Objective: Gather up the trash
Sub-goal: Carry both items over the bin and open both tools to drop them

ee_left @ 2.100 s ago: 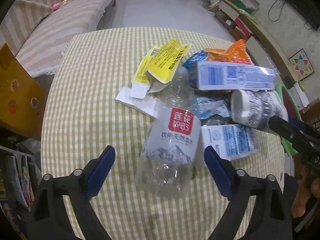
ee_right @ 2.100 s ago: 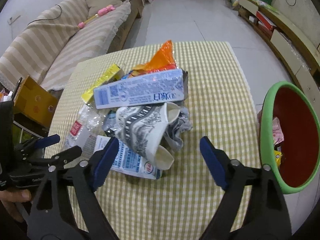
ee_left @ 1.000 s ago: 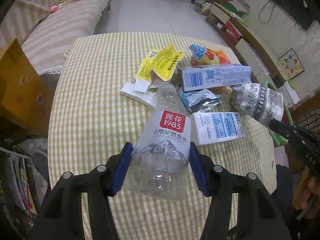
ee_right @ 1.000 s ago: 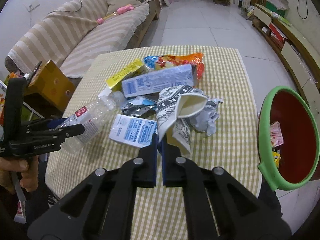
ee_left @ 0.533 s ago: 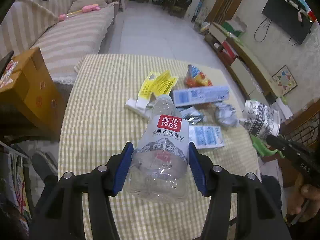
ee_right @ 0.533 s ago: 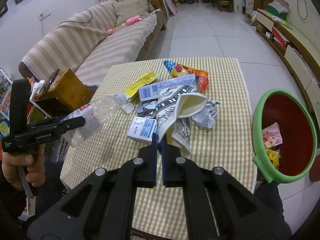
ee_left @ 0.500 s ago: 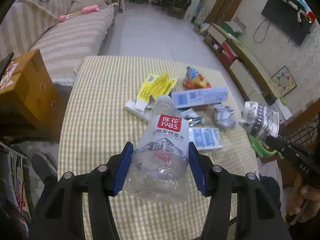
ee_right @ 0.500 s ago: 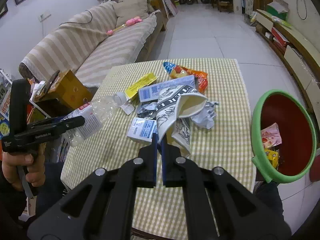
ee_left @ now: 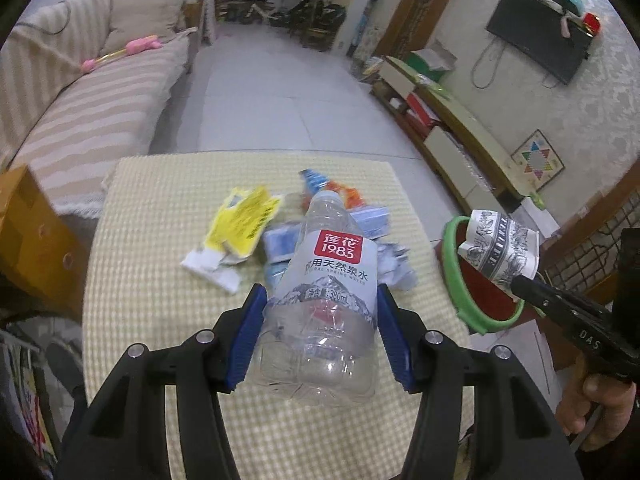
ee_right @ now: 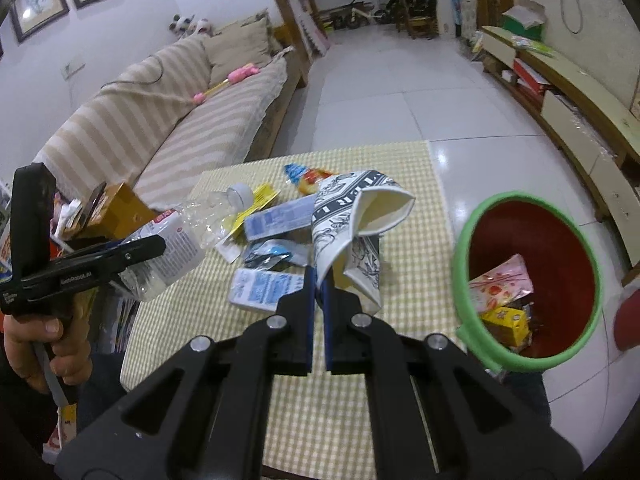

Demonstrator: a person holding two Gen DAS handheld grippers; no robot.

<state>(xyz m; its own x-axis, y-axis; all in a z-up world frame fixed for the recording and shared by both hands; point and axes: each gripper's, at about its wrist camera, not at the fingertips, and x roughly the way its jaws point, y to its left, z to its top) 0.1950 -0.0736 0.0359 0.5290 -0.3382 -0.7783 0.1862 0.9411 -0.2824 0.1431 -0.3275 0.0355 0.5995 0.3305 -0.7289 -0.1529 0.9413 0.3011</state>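
My left gripper (ee_left: 320, 316) is shut on a clear plastic water bottle (ee_left: 328, 288) with a red and grey label, held above the checked table (ee_left: 160, 320). It also shows in the right wrist view (ee_right: 176, 240). My right gripper (ee_right: 318, 280) is shut on a crushed black-and-white paper cup (ee_right: 356, 224), lifted above the table; in the left wrist view the cup (ee_left: 500, 252) hangs over the green-rimmed red bin (ee_left: 468, 304). The bin (ee_right: 592, 264) stands right of the table and holds some wrappers.
Left on the table are a yellow wrapper (ee_left: 244, 224), a blue-white carton (ee_right: 264, 288), a long blue box (ee_right: 276, 220), a foil packet (ee_right: 268, 256) and an orange snack bag (ee_right: 308, 176). A striped sofa (ee_right: 160, 128) stands behind; a cardboard box (ee_left: 24, 232) stands at left.
Both grippers have risen higher with the bottle and the cup. The right gripper has carried the cup to the right, closer to the bin.
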